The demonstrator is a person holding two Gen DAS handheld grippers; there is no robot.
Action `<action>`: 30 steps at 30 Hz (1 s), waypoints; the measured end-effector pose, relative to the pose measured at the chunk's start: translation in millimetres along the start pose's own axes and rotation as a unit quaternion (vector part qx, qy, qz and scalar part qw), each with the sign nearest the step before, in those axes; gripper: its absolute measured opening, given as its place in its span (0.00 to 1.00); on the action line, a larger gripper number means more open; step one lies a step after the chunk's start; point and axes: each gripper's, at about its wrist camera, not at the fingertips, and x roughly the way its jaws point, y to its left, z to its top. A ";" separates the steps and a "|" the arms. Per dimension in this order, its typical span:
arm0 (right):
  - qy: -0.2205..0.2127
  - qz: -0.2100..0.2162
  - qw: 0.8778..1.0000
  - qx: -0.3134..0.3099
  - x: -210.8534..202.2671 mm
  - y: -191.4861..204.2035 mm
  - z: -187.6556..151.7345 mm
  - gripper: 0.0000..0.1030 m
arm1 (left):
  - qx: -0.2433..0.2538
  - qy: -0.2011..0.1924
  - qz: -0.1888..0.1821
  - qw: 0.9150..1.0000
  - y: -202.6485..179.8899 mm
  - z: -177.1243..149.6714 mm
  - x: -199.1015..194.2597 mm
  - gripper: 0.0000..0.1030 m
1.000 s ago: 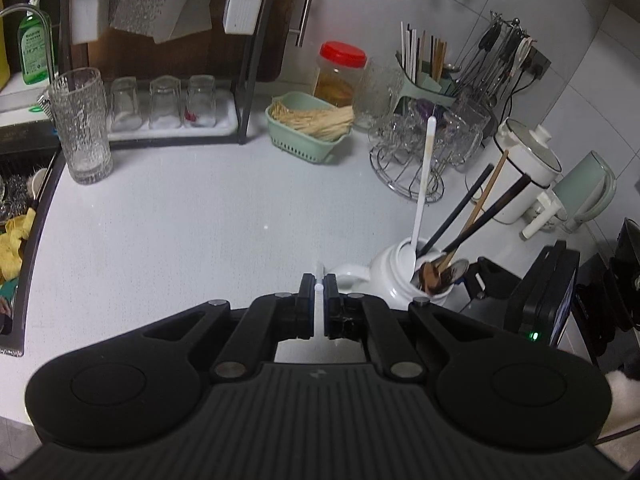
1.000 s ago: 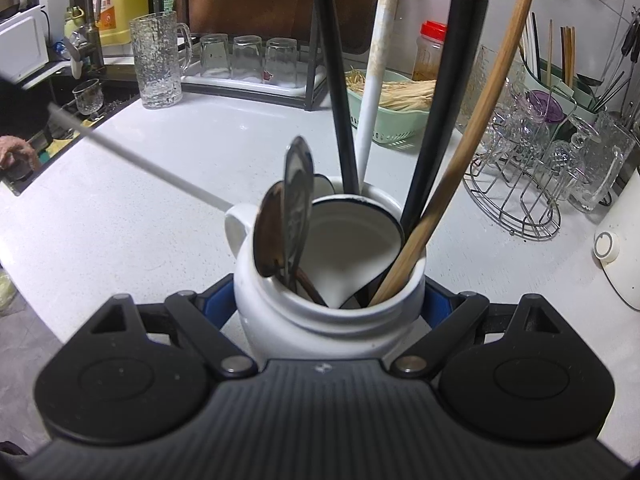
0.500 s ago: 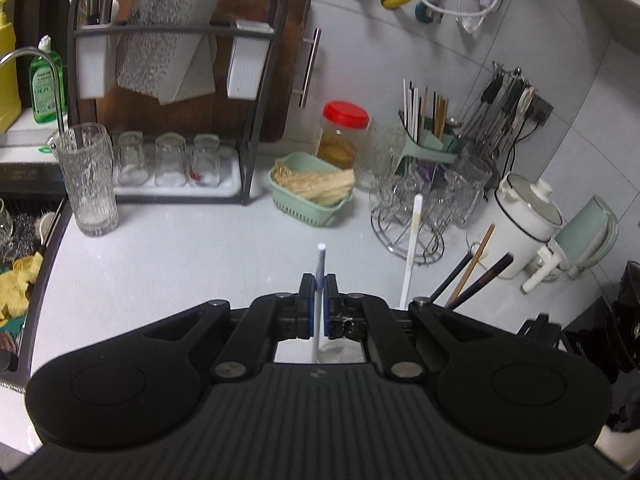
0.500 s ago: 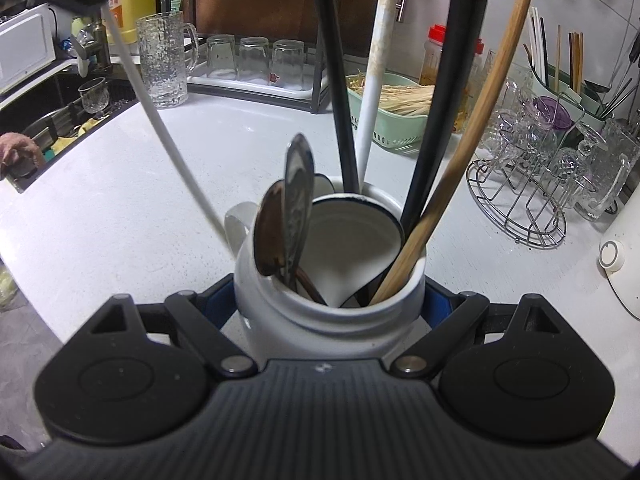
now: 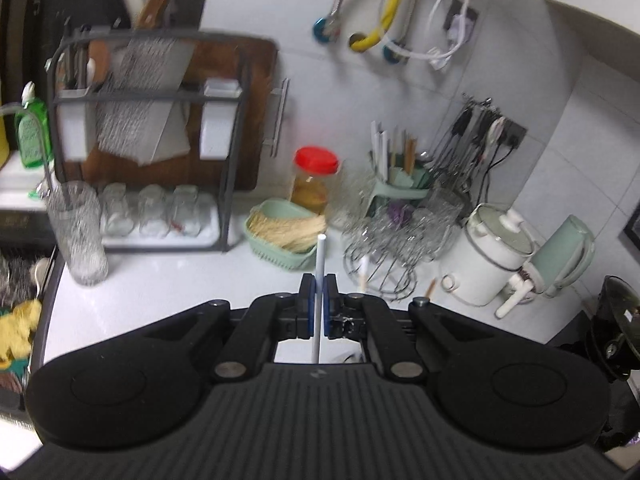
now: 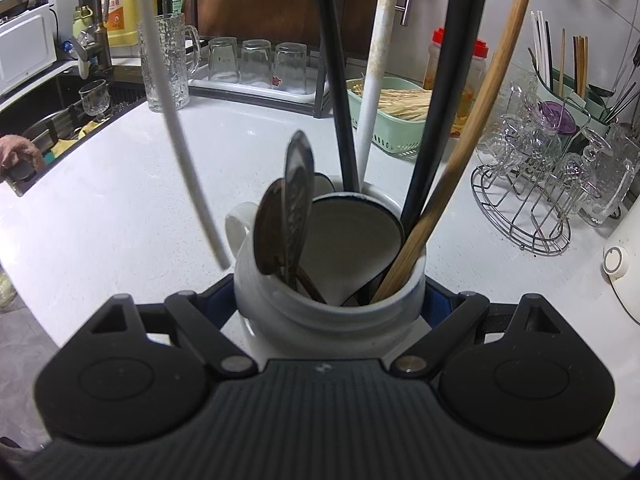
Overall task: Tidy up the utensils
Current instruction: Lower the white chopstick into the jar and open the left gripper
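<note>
My left gripper (image 5: 319, 285) is shut on a thin white chopstick (image 5: 319, 276), which stands nearly upright between the blue pads. In the right wrist view the same white chopstick (image 6: 176, 132) hangs in the air to the left of a white ceramic jar (image 6: 328, 304), its lower tip beside the jar's handle. My right gripper (image 6: 329, 300) is shut on the white jar, one pad on each side. In the jar stand metal spoons (image 6: 294, 208), black handles (image 6: 336, 92), a white handle (image 6: 374, 80) and a wooden handle (image 6: 472, 136).
A green chopstick holder (image 5: 400, 188) with chopsticks stands at the back right by hanging utensils. A wire rack of glasses (image 5: 384, 248), a green basket (image 5: 284, 240), a red-lidded jar (image 5: 314, 180), a tall glass (image 5: 80, 232), a white cooker (image 5: 492, 252) and the sink at left (image 6: 52, 128) surround the counter.
My left gripper has risen with the white chopstick, whose lower end swung from lying low across the counter to hanging steeply beside the jar. The right gripper and jar have not moved.
</note>
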 end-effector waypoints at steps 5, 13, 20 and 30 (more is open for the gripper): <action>-0.001 0.003 1.000 -0.002 2.5 0.3 2.2 0.90 | 0.026 -0.020 -0.019 0.999 -22.6 25.0 -16.6 0.04; -0.006 0.008 1.000 -0.006 4.6 0.0 2.1 0.90 | 0.038 -0.023 -0.036 0.998 -41.1 36.5 -12.3 0.04; -0.009 0.013 1.000 -0.010 5.1 -1.5 1.8 0.90 | 0.039 0.014 -0.041 0.998 -42.9 23.9 15.9 0.04; -0.012 0.014 1.000 -0.010 5.7 -1.4 1.8 0.90 | 0.050 0.077 -0.043 0.995 -43.0 0.1 64.0 0.04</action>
